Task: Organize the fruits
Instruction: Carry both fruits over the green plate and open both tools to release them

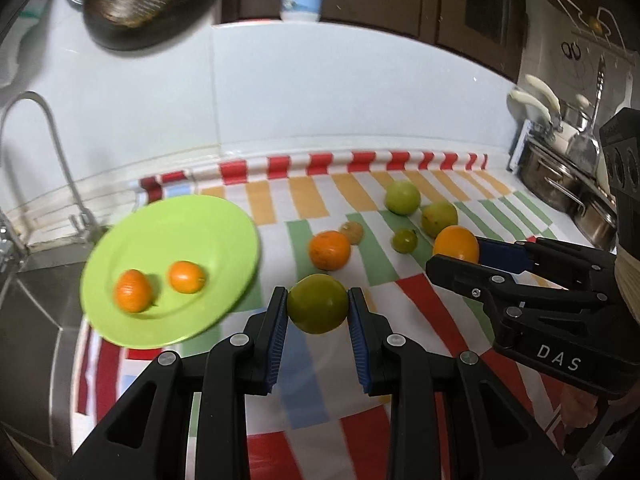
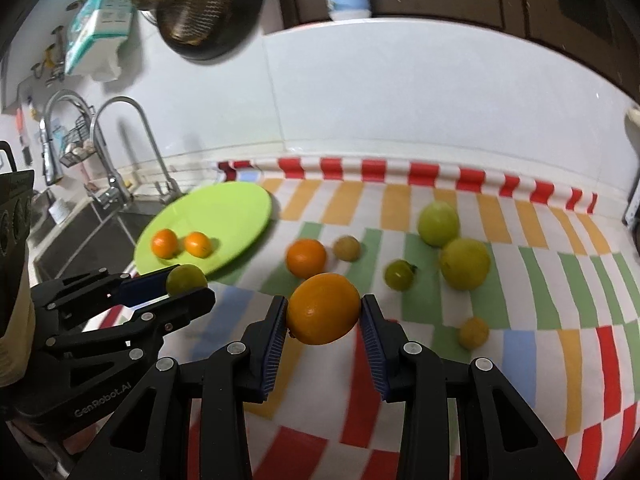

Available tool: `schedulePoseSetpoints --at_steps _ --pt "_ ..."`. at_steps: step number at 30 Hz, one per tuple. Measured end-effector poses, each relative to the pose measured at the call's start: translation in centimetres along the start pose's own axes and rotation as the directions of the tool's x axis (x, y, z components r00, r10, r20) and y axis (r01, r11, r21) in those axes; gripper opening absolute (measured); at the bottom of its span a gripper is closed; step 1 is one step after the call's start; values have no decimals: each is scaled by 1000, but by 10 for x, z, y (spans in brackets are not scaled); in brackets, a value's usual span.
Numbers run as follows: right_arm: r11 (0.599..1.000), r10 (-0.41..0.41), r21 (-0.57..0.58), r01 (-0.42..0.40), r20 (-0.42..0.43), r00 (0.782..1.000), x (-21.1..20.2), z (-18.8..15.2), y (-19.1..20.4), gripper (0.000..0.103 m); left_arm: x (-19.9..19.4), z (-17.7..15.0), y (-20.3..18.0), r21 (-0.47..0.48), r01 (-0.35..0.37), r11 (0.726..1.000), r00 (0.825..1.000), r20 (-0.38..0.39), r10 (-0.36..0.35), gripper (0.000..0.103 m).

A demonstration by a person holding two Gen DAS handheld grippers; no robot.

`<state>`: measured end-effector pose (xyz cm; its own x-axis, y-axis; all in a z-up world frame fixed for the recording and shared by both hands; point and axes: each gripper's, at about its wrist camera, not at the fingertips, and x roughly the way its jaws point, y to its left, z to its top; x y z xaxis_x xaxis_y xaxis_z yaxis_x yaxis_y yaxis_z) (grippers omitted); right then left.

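A: Left gripper (image 1: 318, 304), jaws first. What sits between them?

B: A round olive-green fruit (image 1: 318, 303), pinched on both sides by the blue ribbed pads (image 1: 280, 334). Jaws narrow, pressing on it. It hangs clear of the cloth, just right of the near rim of the round lime-green plastic plate (image 1: 200, 216).

A: And the right gripper (image 2: 324, 310)?

B: Clamped on a large smooth orange (image 2: 323, 309), pads tight against both flanks. Also off the surface. From the left wrist view the same orange peeks out at the tip of the right gripper, on the right side.

A: Moving outward. The plate?

B: On the left, near the steel sink (image 2: 96, 232) and its curved chrome tap (image 2: 132, 136). Two small oranges (image 1: 160, 286) lie on it side by side, close but not quite touching.

A: Loose fruit on the cloth?

B: All on the striped red, orange, green and white tablecloth (image 2: 540, 280). One medium orange (image 2: 306, 258) centre, a small dull yellow-brown fruit (image 2: 347, 248) just right of it. Farther right, a small dark-green fruit with a stem (image 2: 399, 275). Two larger pale-green round fruits: one far (image 2: 438, 224), one nearer (image 2: 465, 264), just beside each other. One small yellowish fruit (image 2: 473, 333) sits alone, near and right.

A: Surroundings?

B: White tiled wall (image 1: 320, 92) behind. Steel pots (image 1: 560, 176) at far right. A dark round pan (image 2: 208, 8) hangs up on the left; blurred.
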<state>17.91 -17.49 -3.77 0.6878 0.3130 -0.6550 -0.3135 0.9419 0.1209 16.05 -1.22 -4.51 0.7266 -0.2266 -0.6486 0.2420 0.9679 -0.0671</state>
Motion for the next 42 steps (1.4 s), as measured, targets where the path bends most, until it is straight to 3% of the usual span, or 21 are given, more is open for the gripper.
schedulePoseSetpoints --at_steps 19,31,42 --pt "992 98 -92 -90 89 991 4 45 71 38 -39 11 61 -25 -144 989 983 115 146 30" --pt "986 155 -75 -152 37 987 65 74 100 38 -13 22 110 -36 -209 977 973 91 212 30" --pt "983 154 -97 -157 -47 987 128 81 117 38 31 23 145 -47 -219 975 975 20 220 30"
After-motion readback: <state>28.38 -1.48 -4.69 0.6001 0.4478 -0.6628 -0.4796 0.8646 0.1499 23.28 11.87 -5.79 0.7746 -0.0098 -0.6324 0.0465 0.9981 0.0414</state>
